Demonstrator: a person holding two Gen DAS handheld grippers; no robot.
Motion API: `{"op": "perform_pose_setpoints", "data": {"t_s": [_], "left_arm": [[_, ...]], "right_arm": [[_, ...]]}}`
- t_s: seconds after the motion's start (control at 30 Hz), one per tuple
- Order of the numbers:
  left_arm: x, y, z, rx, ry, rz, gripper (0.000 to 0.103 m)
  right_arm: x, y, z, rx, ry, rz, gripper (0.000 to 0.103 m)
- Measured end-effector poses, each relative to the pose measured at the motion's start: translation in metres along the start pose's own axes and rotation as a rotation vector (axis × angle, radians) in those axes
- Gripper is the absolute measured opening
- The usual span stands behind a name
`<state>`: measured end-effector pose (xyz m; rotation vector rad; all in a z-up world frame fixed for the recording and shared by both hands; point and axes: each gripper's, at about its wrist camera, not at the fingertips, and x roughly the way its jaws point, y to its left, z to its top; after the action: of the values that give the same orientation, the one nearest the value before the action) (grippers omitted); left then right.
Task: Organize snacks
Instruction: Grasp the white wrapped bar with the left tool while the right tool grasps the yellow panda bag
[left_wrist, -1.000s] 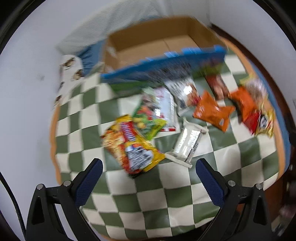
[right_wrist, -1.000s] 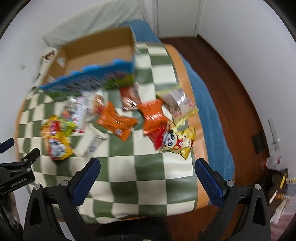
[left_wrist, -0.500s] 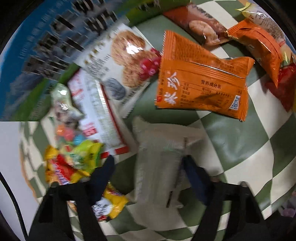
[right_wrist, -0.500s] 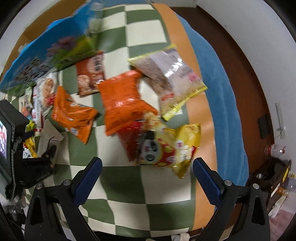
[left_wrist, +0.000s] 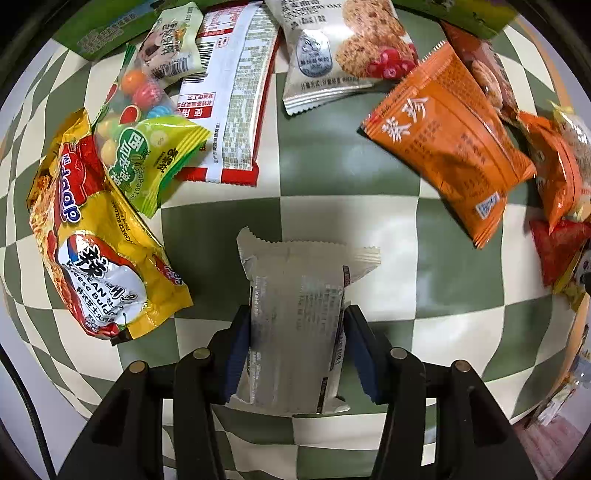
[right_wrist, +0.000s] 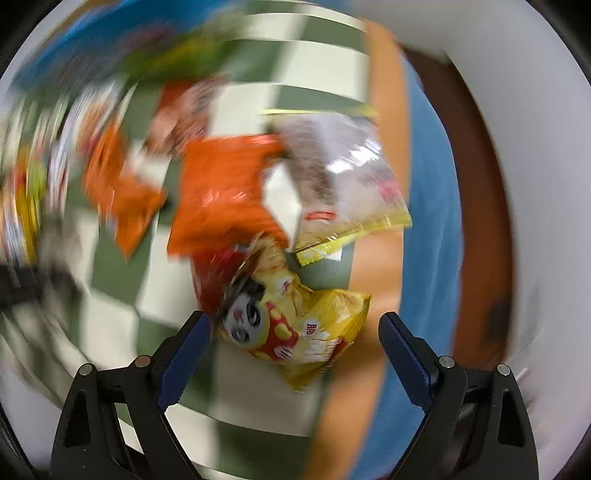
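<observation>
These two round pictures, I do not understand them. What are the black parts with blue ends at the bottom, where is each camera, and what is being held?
A person holds a hand tool with two fingers in each hand; there is no robot arm. A fisheye camera on each tool looks along its fingers, so the pictures are round and bent. On the checkered cloth lie snack packets. In the left view, the left gripper has just been closing and its blue pads press both sides of a silver packet. Beside it are a yellow noodle packet and an orange packet. The right view is blurred: the right gripper is open, with a yellow panda packet between its fingers, not gripped.
</observation>
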<state>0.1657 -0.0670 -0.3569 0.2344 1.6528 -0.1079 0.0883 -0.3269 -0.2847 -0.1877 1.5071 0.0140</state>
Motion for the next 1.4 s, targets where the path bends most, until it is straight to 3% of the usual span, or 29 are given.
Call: {"op": "perform_pose_setpoints", "data": {"t_s": [0.13,0.2,0.27,0.33,0.5,0.63,0.7,0.8,0.87,0.97,1.07,1.13,1.2,1.27,1.33,1.4], "left_arm": [[0.019,-0.012,-0.006,0.044,0.000,0.014,0.056],[0.030,-0.019,-0.009,0.051,-0.001,0.022,0.056],[0.037,-0.022,-0.009,0.046,-0.005,0.015,0.056],[0.039,-0.024,0.004,0.038,-0.008,0.001,0.057],[0.045,0.009,-0.005,0.010,0.009,-0.044,0.060],[0.054,0.025,-0.011,-0.007,0.008,-0.062,0.060],[0.054,0.028,-0.015,-0.011,0.006,-0.065,0.060],[0.051,0.031,-0.021,-0.010,-0.001,-0.069,0.060],[0.037,0.027,-0.034,-0.001,0.000,-0.063,0.060],[0.028,0.023,-0.044,0.022,-0.005,-0.050,0.060],[0.023,0.019,-0.051,0.040,-0.016,-0.027,0.060],[0.020,0.015,-0.055,0.046,-0.020,-0.016,0.060],[0.020,0.013,-0.056,0.048,-0.021,-0.008,0.060],[0.019,0.012,-0.058,0.047,-0.021,-0.007,0.060],[0.020,0.012,-0.058,0.044,-0.021,-0.014,0.060],[0.019,0.011,-0.059,0.036,-0.018,-0.027,0.060]], "right_arm": [[0.015,0.017,0.000,-0.210,0.047,-0.112,0.089],[0.028,0.015,0.001,-0.224,0.081,-0.115,0.070],[0.039,0.005,0.004,-0.163,0.119,-0.074,0.063],[0.044,-0.012,0.006,-0.034,0.140,0.006,0.058],[0.057,-0.069,-0.012,0.402,0.285,0.354,0.049],[0.064,-0.077,-0.026,0.503,0.350,0.498,0.049],[0.058,-0.073,-0.039,0.478,0.332,0.461,0.054],[0.024,-0.065,-0.034,0.337,0.226,0.252,0.072],[0.001,-0.058,-0.034,0.232,0.136,0.157,0.075],[-0.018,-0.047,-0.029,0.095,0.055,0.086,0.084],[-0.019,-0.029,-0.019,-0.122,0.010,-0.072,0.086],[-0.012,-0.020,-0.013,-0.246,0.013,-0.127,0.086],[0.007,-0.005,-0.006,-0.327,0.074,-0.121,0.086],[0.019,-0.017,-0.002,-0.299,0.129,-0.049,0.080],[0.026,-0.035,0.004,-0.177,0.154,0.020,0.075],[0.030,-0.062,0.012,0.025,0.188,0.135,0.070]]}}
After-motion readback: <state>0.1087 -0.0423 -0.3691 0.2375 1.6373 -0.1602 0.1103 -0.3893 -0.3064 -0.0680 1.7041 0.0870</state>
